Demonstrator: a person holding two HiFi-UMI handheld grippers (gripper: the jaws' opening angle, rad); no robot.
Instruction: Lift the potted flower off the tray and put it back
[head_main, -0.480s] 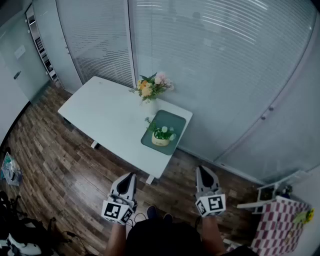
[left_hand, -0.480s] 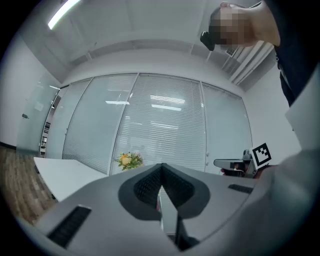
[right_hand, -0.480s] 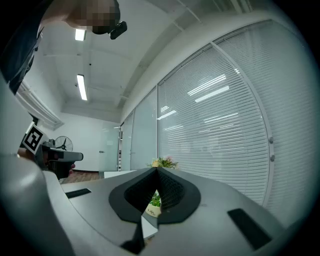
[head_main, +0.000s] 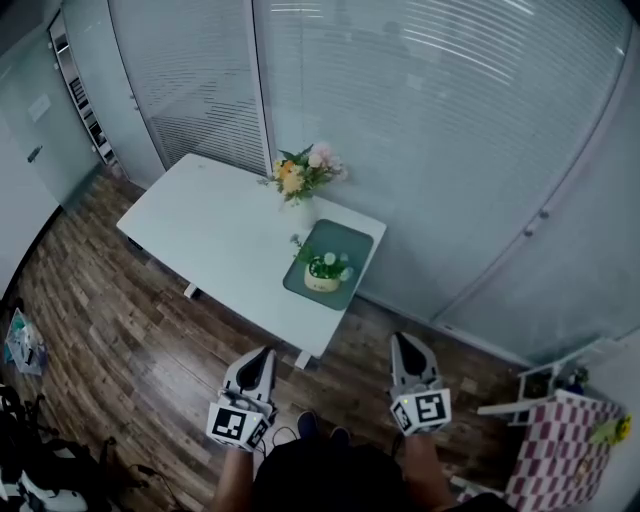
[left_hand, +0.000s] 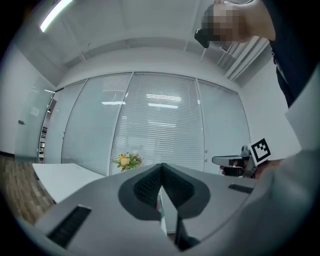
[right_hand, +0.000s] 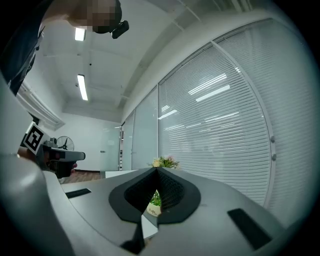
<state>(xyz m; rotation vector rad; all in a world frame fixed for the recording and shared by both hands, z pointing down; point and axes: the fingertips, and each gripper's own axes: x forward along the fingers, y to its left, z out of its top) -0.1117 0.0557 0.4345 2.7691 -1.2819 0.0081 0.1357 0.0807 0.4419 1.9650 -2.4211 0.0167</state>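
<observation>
The small potted flower (head_main: 322, 272) stands in a cream pot on the green tray (head_main: 350, 243), near the right end of the white table (head_main: 210, 230). Both grippers hang level over the wooden floor, short of the table's near edge and well away from the pot. My left gripper (head_main: 264, 352) is shut and empty, and its jaws (left_hand: 161, 168) meet at the tips. My right gripper (head_main: 401, 341) is also shut with nothing in it. Through the slit below its tips (right_hand: 156, 171) part of the potted flower (right_hand: 154, 202) shows.
A vase of yellow and pink flowers (head_main: 303, 176) stands on the table just behind the tray. Glass walls with blinds (head_main: 430, 120) close off the far side. A checkered box (head_main: 555, 450) sits on the floor at the right, and bags (head_main: 25, 340) at the left.
</observation>
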